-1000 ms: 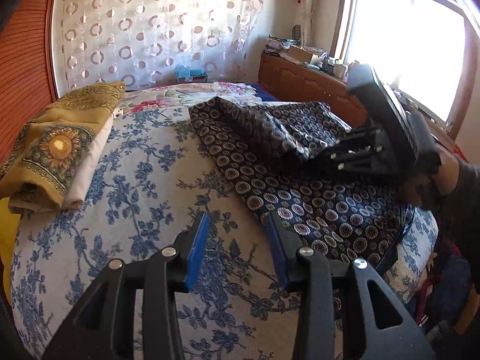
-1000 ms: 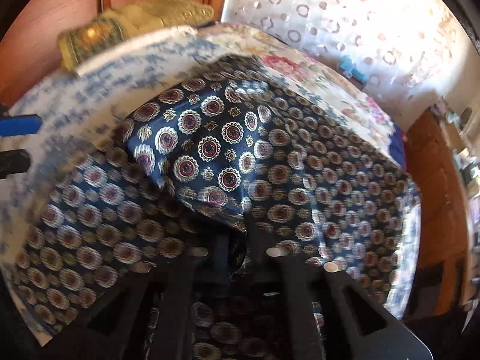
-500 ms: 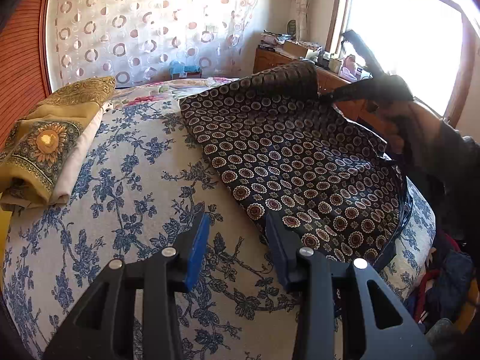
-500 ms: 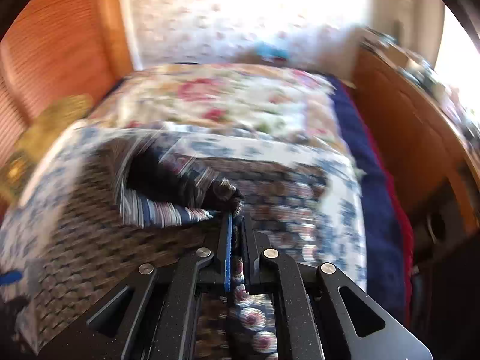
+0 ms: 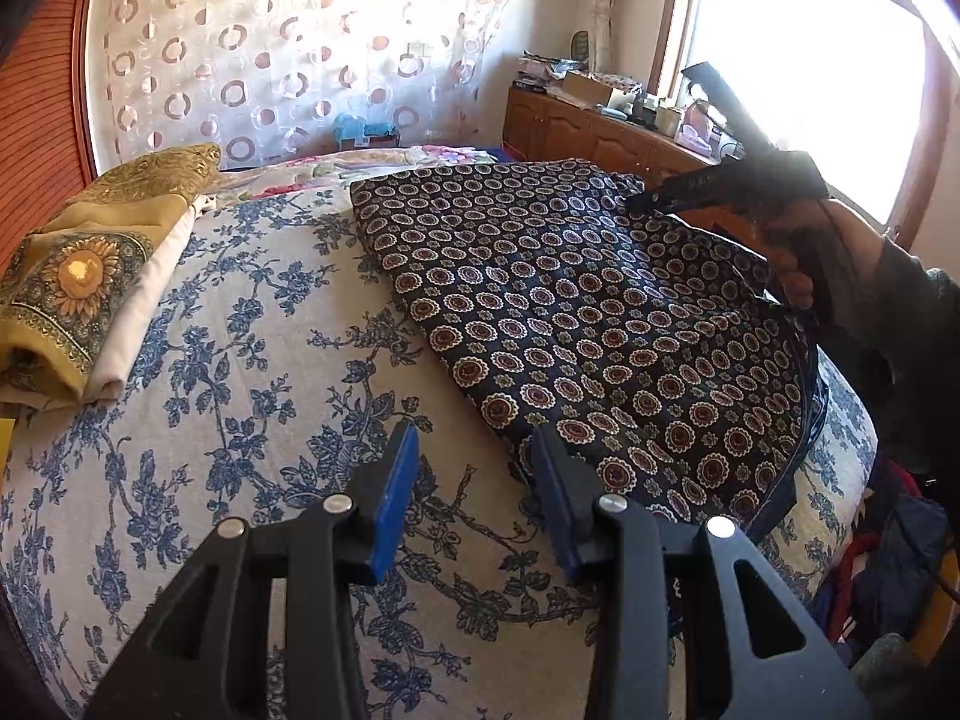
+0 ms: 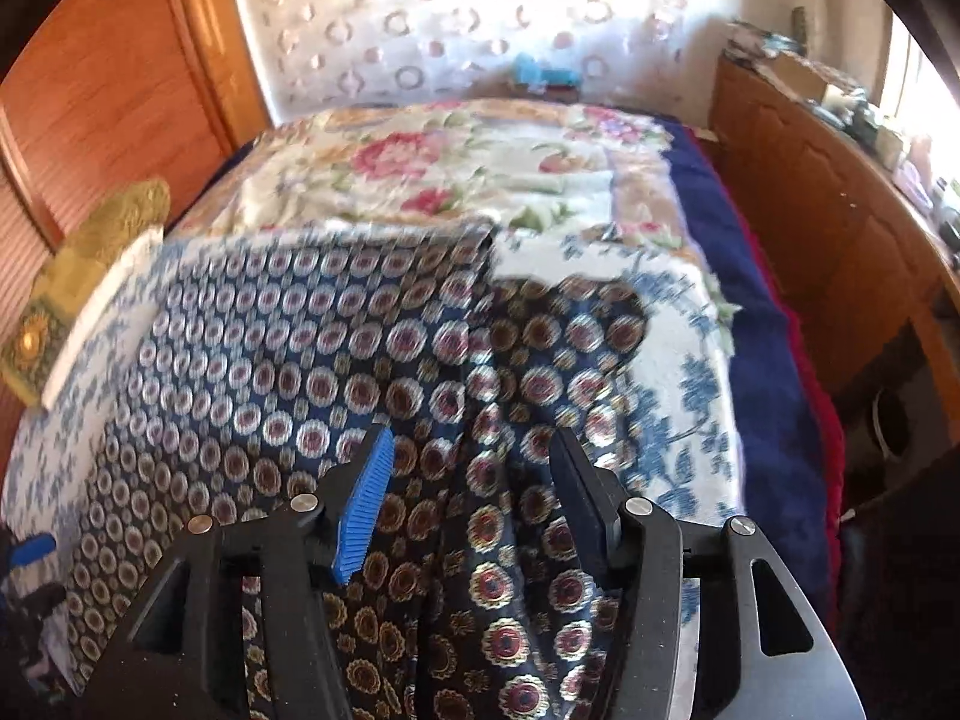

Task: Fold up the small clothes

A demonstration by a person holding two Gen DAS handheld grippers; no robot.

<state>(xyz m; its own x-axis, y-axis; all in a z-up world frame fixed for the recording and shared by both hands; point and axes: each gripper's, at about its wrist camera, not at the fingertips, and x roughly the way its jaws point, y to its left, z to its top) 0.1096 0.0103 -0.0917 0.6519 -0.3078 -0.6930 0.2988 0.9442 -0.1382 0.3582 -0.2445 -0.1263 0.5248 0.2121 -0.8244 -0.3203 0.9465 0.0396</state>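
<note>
Dark navy cloth printed all over with small round medallions in red, cream and gold lies spread on the right half of the bed, on top of the blue-and-white floral bedspread. It lies mostly flat, with a straight folded edge running along its left side and a dark trim along the edge nearest the bed's side. In the right wrist view its far right corner is rumpled, a ridge of fabric rises toward the camera, and the picture is blurred. Beyond the cloth lies a cream blanket with pink roses, and a dark blue cover runs along the bed's right side. A stack of folded things, topped by a mustard-yellow sunflower-print piece, sits at the far left of the bed, well apart from the navy cloth.

Right gripper hovers over the cloth; its jaws have just been opening and now stand spread, with the ridge of fabric between them but not pinched. Left gripper hangs above the bedspread by the cloth's near corner, jaws partly apart and gripping nothing.
</note>
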